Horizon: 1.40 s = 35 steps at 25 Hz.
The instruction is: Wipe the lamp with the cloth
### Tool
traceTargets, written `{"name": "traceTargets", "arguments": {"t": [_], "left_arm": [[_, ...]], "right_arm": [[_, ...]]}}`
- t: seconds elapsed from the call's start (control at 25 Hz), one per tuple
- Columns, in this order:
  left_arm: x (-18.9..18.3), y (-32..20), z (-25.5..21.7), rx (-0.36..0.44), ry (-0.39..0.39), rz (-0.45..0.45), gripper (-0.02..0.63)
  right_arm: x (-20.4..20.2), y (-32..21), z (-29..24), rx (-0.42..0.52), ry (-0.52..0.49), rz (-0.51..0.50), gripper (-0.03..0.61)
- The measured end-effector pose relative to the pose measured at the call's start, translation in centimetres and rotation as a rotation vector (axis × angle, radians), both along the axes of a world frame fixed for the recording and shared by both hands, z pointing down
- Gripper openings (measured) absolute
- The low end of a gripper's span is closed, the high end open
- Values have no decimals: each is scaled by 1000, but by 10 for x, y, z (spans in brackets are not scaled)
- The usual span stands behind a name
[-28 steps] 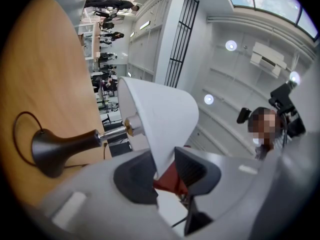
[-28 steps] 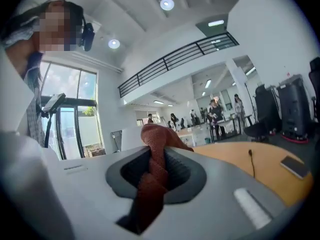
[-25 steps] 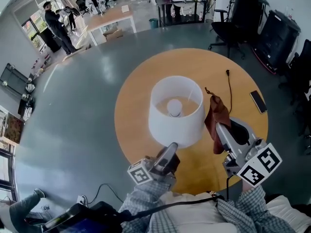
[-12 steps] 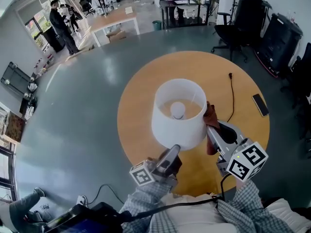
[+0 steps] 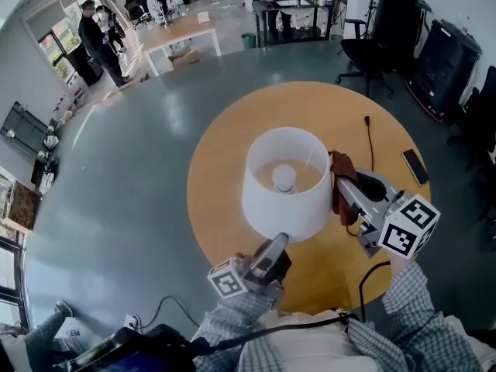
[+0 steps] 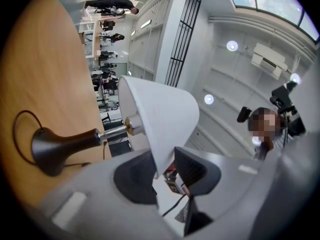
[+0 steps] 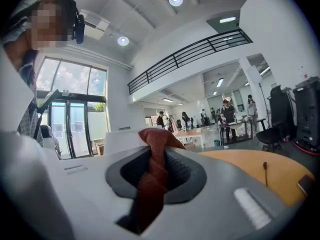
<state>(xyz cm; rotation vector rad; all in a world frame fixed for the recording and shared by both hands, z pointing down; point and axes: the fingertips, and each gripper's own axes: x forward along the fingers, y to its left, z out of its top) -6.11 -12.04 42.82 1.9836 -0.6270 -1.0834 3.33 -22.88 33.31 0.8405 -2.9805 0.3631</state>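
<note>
- Now the lamp (image 5: 283, 196) stands upright near the middle of the round table (image 5: 225, 153). Its white shade (image 5: 275, 214) opens toward the head camera, with the bulb (image 5: 284, 178) showing inside.
- Just 1 second back the cloth (image 5: 341, 178) hung clear of the shade at about 4 o'clock. It now lies against the shade's outer wall at 3 o'clock, so I judge that wiping is under way on that side.
- The right gripper (image 5: 345, 192) has swung from 5 o'clock of the lamp round to 3 o'clock, its jaws clamped on the cloth.
- The left gripper (image 5: 273, 248) sits unchanged at 6 o'clock, its jaws pinched on the shade's lower rim, steadying the lamp.
- The left gripper view alone shows the dark base (image 6: 60, 146), the brass neck (image 6: 132, 125) and the rim caught between the 2 pads (image 6: 132, 176).
- The right gripper view alone shows the cloth twisted like a rope between that gripper's pads. Contact with the shade is not visible there.
- Only the head view shows the cord (image 5: 369, 142) at 1 o'clock and the phone (image 5: 415, 165) at 3 o'clock, well apart from the lamp.
</note>
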Motion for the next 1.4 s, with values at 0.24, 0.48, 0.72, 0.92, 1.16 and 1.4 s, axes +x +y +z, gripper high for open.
{"name": "traceTargets", "arguments": {"t": [0.24,0.48,0.72,0.92,1.16,1.4], "left_arm": [[1,-1,0,-1,-2,2,107],[1,-1,1,2,2,-3,107],[4,-2,-1,0,4,-7,109],[2,-3,-1,3,8,-9,109],[6,-2,-2,4,9,-12,109],[11,-3,-5,5,7,-10,109]], "right_arm": [[-28,-40,-60,93,9,-173,61],[-69,-64,-69,94,110,-379,61],[-82,-84,-52,-46,75,-465,61],[-95,-95,-22,-144,119,-504,61],[-98,-100,3,-185,198,-560,61],[-112,-95,-22,-106,261,-696,61]]}}
